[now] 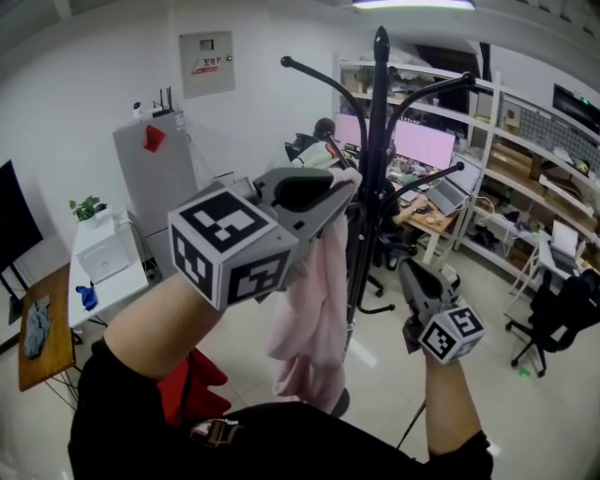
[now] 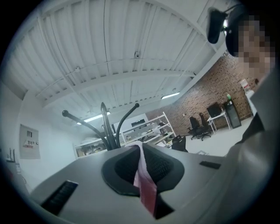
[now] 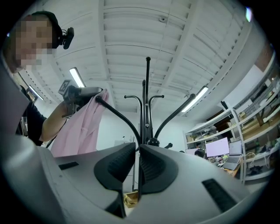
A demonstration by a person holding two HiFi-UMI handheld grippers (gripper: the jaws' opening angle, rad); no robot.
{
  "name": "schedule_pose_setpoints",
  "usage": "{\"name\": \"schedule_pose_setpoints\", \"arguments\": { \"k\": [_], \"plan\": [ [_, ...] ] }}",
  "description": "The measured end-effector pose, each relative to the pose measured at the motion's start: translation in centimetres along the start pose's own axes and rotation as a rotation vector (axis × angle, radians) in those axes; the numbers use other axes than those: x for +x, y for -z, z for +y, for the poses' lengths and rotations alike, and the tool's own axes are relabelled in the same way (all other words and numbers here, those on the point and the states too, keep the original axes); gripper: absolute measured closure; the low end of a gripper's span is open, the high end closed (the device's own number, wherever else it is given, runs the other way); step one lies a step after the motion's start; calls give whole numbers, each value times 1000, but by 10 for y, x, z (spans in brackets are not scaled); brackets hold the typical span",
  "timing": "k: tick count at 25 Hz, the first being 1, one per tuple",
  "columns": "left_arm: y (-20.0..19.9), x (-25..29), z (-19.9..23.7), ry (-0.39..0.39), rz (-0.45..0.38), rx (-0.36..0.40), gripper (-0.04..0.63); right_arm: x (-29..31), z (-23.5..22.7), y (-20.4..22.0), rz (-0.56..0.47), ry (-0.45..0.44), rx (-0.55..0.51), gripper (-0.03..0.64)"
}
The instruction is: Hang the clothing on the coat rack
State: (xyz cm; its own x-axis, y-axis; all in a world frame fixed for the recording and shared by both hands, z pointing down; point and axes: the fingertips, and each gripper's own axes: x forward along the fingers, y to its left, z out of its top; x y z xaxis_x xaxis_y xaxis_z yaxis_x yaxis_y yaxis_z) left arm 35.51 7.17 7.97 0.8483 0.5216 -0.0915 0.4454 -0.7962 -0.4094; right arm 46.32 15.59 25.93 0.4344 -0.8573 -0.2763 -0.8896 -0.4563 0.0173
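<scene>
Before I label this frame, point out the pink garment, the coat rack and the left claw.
pink garment (image 1: 314,309): head view, cloth hanging below the left claw (image 1: 345,190).
coat rack (image 1: 379,112): head view, upper pole.
left claw: head view, between its fingertips.

Room bright, evenly lit. Ceiling light strips (image 3: 77,77) main source; ceiling lamp (image 1: 412,4) glares at head view's top edge. Monitor (image 1: 427,142) blown out pink-white. Shadows soft, faint. Strong fisheye bending; black vignette ring in both gripper views. Closest foreground soft; pink garment (image 2: 146,188) blurred at close range.
</scene>
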Motion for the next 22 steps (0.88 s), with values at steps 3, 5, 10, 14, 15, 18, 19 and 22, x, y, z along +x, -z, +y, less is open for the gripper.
{"name": "schedule_pose_setpoints", "arguments": {
  "k": [3, 5, 10, 14, 15, 18, 19, 22],
  "plan": [
    [-1, 8, -1, -36, 21, 98, 583, 0, -2, 1, -1, 2, 3, 578],
    [1, 11, -2, -45, 37, 146, 583, 0, -1, 3, 0, 1, 5, 577],
    [2, 13, -10, -39, 84, 301, 583, 2, -3, 5, 6, 8, 13, 577],
    [2, 13, -13, -36, 100, 351, 583, 8, 27, -16, -81, -119, 42, 577],
    [2, 13, -12, -30, 98, 333, 583, 10, 44, -26, -110, -181, 49, 576],
    [1, 13, -10, -11, 90, 275, 583, 18, 96, -52, -155, -350, 39, 462],
    [1, 13, -9, -11, 87, 267, 583, 21, 110, -58, -161, -384, 21, 433],
    [1, 14, -8, -17, 78, 253, 583, 28, 133, -70, -170, -419, -33, 420]
  ]
}}
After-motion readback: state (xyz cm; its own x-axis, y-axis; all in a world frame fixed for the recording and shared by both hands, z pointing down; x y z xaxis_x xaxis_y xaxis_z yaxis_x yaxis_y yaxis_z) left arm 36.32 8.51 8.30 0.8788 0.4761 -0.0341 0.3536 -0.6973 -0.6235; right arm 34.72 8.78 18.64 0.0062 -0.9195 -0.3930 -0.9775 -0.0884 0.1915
